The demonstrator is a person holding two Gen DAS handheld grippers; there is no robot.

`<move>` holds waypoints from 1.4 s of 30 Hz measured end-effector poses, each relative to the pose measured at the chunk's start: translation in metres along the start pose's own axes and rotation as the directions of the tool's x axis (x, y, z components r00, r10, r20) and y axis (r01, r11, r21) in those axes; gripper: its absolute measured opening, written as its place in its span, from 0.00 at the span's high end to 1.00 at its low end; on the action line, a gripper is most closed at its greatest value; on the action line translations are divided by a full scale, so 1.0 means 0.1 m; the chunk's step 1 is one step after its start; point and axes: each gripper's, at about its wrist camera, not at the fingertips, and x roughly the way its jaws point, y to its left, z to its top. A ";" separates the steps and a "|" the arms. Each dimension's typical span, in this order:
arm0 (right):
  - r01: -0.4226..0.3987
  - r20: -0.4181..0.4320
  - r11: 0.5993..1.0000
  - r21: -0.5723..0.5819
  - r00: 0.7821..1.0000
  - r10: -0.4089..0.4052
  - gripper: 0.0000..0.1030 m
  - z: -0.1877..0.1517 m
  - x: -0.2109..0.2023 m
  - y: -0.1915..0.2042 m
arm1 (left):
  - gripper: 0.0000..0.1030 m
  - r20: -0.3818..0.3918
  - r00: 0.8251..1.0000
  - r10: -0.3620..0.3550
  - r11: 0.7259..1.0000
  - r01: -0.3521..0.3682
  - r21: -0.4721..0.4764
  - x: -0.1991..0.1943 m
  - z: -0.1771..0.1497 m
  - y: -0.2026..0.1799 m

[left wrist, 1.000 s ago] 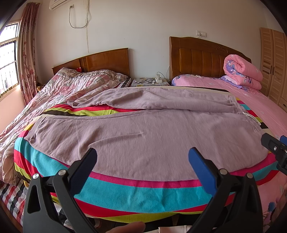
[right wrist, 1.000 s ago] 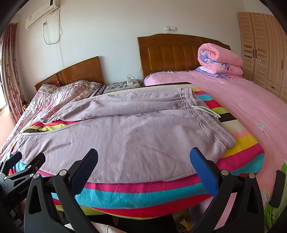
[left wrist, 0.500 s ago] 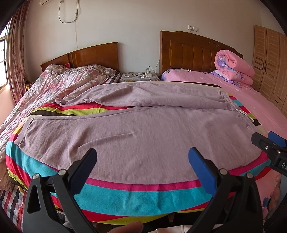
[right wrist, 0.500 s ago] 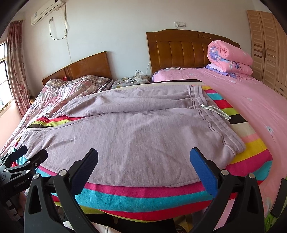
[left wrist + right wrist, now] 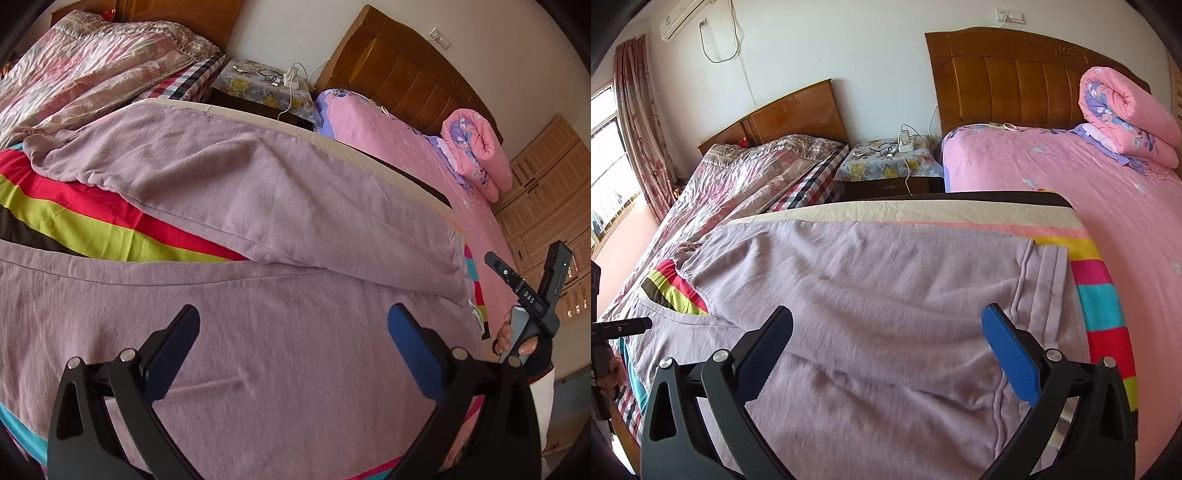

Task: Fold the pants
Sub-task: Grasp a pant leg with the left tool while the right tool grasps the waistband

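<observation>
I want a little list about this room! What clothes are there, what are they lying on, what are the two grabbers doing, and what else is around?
clothes: lilac pants, spread flat, legs apart
lying on: striped blanket
left gripper: jaws open, over the near leg, holding nothing
right gripper: jaws open, over the waistband end, holding nothing
folding: not yet started
nearby: rolled pink quilt on the pink bed; nightstand with eyeglasses
</observation>
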 end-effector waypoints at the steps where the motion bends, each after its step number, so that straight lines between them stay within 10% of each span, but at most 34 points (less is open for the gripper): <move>1: -0.009 -0.028 0.999 -0.034 1.000 0.008 0.04 0.16 0.22 -0.05 | 0.01 0.031 1.000 -0.002 0.999 0.003 -0.037 0.07 0.11 0.01; 4: -0.069 -0.114 0.985 -0.156 0.992 0.051 0.04 0.55 0.87 -0.14 | 0.01 0.145 0.988 -0.056 0.991 0.073 -0.110 0.23 0.37 0.01; 17: -0.322 -0.343 0.837 -0.442 0.923 0.174 0.49 0.87 2.18 0.17 | 0.17 0.064 0.994 -0.093 0.995 0.090 0.039 0.92 0.67 -0.12; 20: -0.276 -0.290 0.817 -0.506 0.947 0.141 0.80 0.81 2.06 0.25 | 0.45 0.061 0.996 -0.072 0.996 0.069 0.048 0.92 0.65 -0.12; 26: -0.094 -0.084 0.760 -0.644 0.995 0.052 0.88 0.54 1.19 0.67 | 0.46 0.091 0.994 -0.057 0.998 0.060 -0.030 0.74 0.58 0.03; 31: 0.000 0.072 0.752 -0.659 0.995 0.063 0.99 -0.17 0.07 1.15 | 0.44 0.160 0.985 -0.063 0.997 0.071 -0.045 0.26 0.29 0.20; 37: -0.050 -0.010 0.936 -0.348 0.999 0.049 0.94 -1.25 -0.37 1.19 | 0.41 0.102 0.994 -0.048 0.997 0.054 -0.062 0.20 -0.15 0.39; 38: -0.054 -0.030 0.964 -0.260 0.998 0.047 0.86 -1.34 -0.38 1.08 | 0.40 0.086 0.995 -0.044 0.997 0.049 -0.056 0.22 -0.20 0.40; 40: -0.033 -0.029 0.996 -0.079 0.999 0.030 0.21 -1.41 -0.42 0.83 | 0.35 0.069 0.997 -0.042 0.998 0.045 -0.047 0.24 -0.30 0.40; 42: -0.040 0.042 0.992 0.120 0.999 0.035 0.20 -1.39 -0.53 0.50 | 0.34 0.066 0.997 -0.043 0.998 0.046 -0.049 0.23 -0.37 0.41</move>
